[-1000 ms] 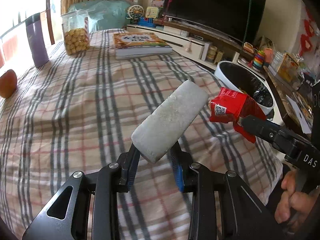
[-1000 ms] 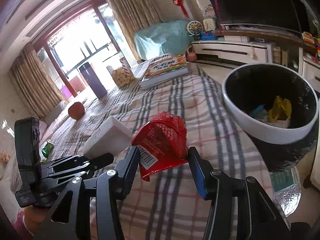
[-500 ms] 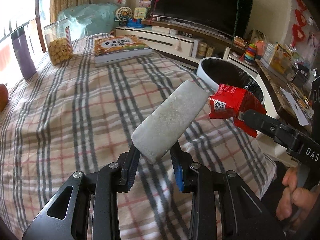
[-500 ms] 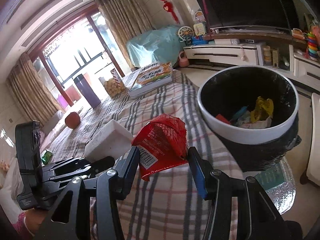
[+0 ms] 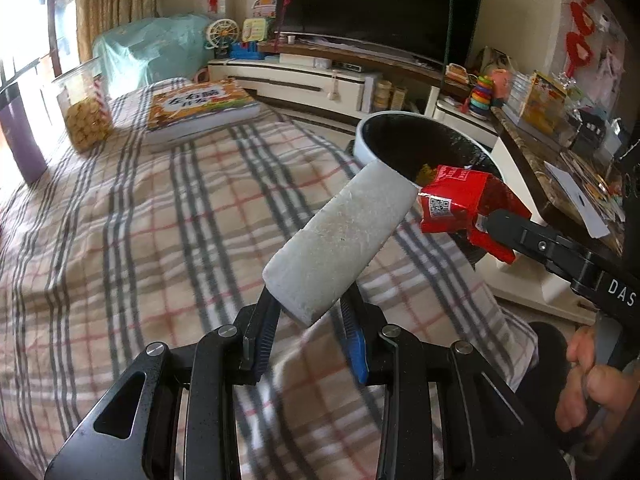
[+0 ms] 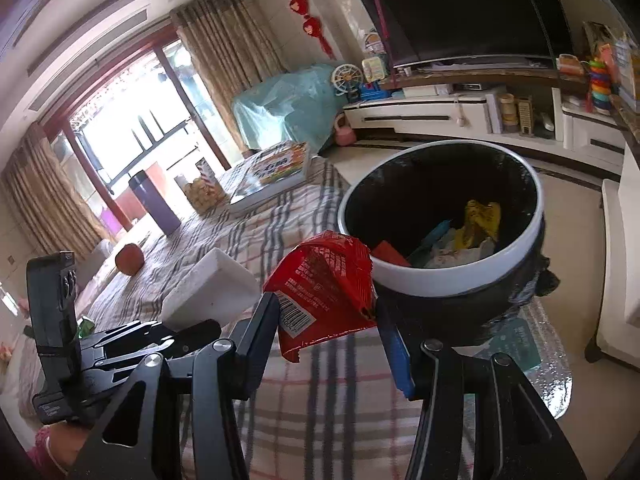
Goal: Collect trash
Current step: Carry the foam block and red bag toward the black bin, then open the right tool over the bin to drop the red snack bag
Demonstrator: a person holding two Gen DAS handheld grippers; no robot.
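Plaid table [image 5: 120, 220], crinkled red wrapper [image 6: 324, 280]

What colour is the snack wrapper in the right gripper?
Red, with a white barcode patch: the snack wrapper shows best in the right wrist view.

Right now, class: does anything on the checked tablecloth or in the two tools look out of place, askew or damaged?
Nothing looks spilled or broken. The red wrapper in the right tool is crumpled with a torn edge, as trash would be. The white foam block juts out at a slant from the left tool. The bin stands upright.
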